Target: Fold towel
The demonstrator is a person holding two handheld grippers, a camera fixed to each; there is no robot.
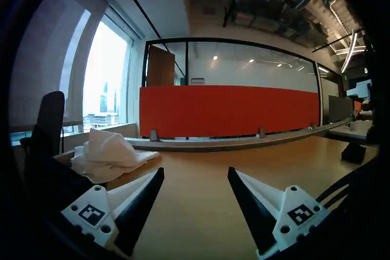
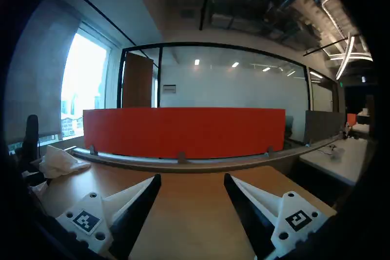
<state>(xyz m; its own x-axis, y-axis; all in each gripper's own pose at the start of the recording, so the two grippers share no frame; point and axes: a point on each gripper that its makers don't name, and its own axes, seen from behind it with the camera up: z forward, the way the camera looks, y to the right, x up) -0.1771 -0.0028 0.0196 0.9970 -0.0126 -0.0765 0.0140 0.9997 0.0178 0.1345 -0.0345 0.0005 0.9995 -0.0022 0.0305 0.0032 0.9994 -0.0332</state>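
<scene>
A crumpled white towel [image 1: 108, 155] lies in a heap on the wooden desk [image 1: 204, 182], at the left in the left gripper view. My left gripper [image 1: 196, 172] hovers low over the desk to the right of it, open, nothing between its fingers. In the right gripper view the same towel [image 2: 58, 161] sits farther off at the far left. My right gripper [image 2: 192, 178] is open too, low above the bare desk [image 2: 195, 211], well apart from the towel.
An orange divider panel [image 1: 229, 111] runs along the desk's back edge, with a glass wall behind. A black chair [image 1: 48, 128] stands at the left by the window. A small black object [image 1: 353, 152] lies at the desk's right. A white desk [image 2: 336, 160] adjoins on the right.
</scene>
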